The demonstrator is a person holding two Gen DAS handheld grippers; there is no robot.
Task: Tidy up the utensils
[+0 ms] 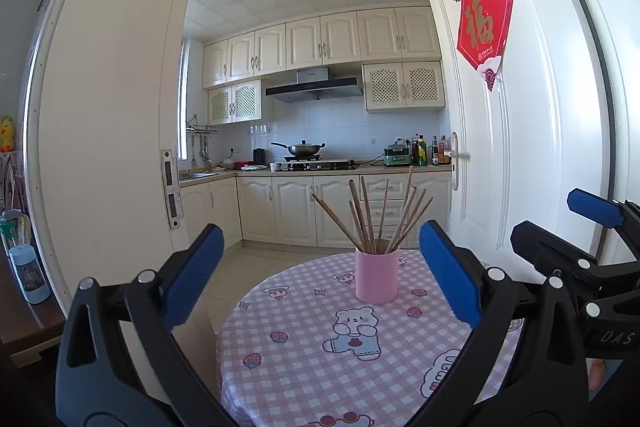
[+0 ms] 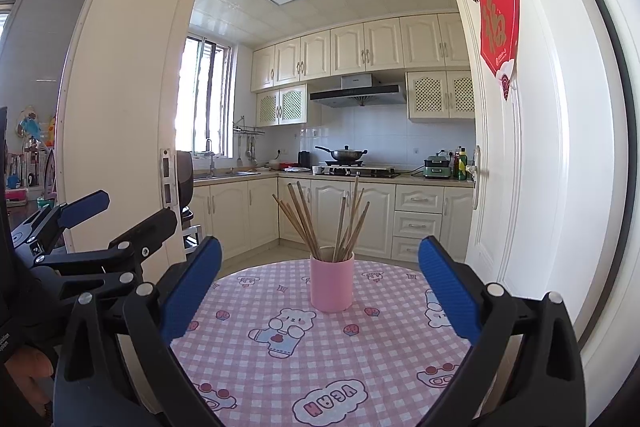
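Observation:
A pink cup (image 1: 377,277) (image 2: 332,285) stands upright on a round table with a pink checked cloth (image 1: 320,367) (image 2: 320,359). Several wooden chopsticks (image 1: 376,219) (image 2: 328,223) stick out of it, fanned apart. My left gripper (image 1: 320,275) is open, its blue pads on either side of the cup as seen from behind, well short of it. My right gripper (image 2: 320,279) is open too and holds nothing. In the left wrist view the right gripper (image 1: 560,227) shows at the right edge; in the right wrist view the left gripper (image 2: 96,219) shows at the left.
Beyond the table an open white door (image 1: 500,147) (image 2: 520,167) stands on the right of a doorway into a kitchen with cabinets and a stove (image 1: 316,165). A dark wooden surface with a blue bottle (image 1: 30,279) lies at the left. A hand (image 2: 28,375) shows low left.

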